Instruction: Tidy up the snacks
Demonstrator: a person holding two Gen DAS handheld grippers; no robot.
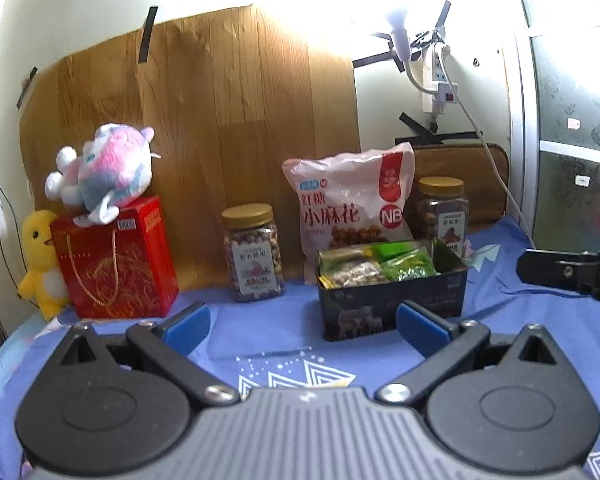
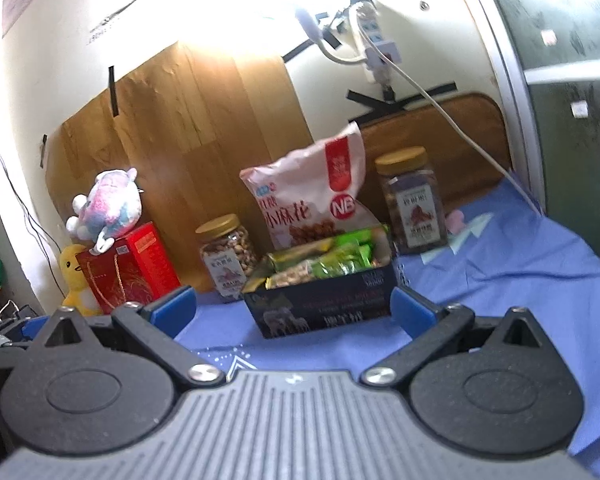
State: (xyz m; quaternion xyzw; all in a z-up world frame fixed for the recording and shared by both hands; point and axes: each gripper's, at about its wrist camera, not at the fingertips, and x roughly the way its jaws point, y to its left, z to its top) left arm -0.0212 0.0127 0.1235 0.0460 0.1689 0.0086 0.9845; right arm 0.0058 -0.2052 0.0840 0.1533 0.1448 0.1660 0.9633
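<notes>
A dark box [image 1: 392, 300] [image 2: 324, 304] holds several green and gold snack packets [image 1: 376, 266] [image 2: 324, 262]. Behind it leans a pink snack bag [image 1: 352, 200] [image 2: 312, 192]. A nut jar [image 1: 252, 254] [image 2: 228, 256] stands to its left, a darker jar [image 1: 444, 212] [image 2: 414, 204] to its right. My left gripper [image 1: 304, 326] is open and empty, just short of the box. My right gripper [image 2: 294, 308] is open and empty, its jaws flanking the box's front; its side shows at the right edge of the left wrist view [image 1: 568, 272].
A red gift box [image 1: 116, 256] [image 2: 132, 268] at the left has a pink plush [image 1: 100, 172] [image 2: 108, 204] on top and a yellow duck plush [image 1: 42, 260] [image 2: 74, 276] beside it. A blue cloth [image 1: 260, 340] [image 2: 500, 272] covers the surface. A power strip [image 1: 440, 80] with cable hangs on the wall.
</notes>
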